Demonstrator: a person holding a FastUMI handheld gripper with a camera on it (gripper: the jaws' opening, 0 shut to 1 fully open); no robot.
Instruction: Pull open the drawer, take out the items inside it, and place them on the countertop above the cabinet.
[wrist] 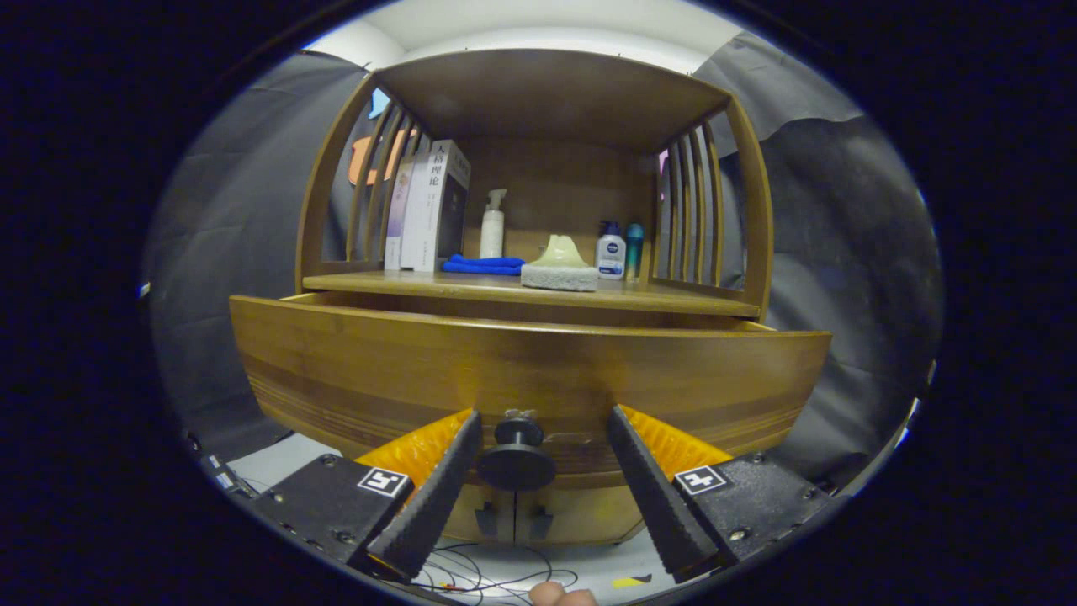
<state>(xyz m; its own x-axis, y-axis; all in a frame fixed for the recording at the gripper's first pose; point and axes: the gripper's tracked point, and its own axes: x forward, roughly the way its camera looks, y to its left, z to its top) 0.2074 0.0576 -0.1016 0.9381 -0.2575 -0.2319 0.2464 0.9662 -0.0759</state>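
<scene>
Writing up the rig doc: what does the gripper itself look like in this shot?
The gripper has two wedge-shaped fingers with ribbed, textured inner faces. Each sits on a black block mount held by visible screws, and each block carries a square black-and-white fiducial marker. No cable on the gripper is visible.

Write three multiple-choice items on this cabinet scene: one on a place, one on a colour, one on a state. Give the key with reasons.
1. Where is the knob?
A. between the fingers
B. on the countertop
C. behind the books

2. What colour is the cloth?
A. red
B. blue
C. green

3. How is the gripper?
A. shut on the knob
B. shut on the cloth
C. open

Key: 1 A, the knob sits in the gap between the fingers; 2 B, the folded cloth on the countertop beside the books is blue; 3 C, the fingers stand apart, with a gap beside the knob on the wider side.
</scene>
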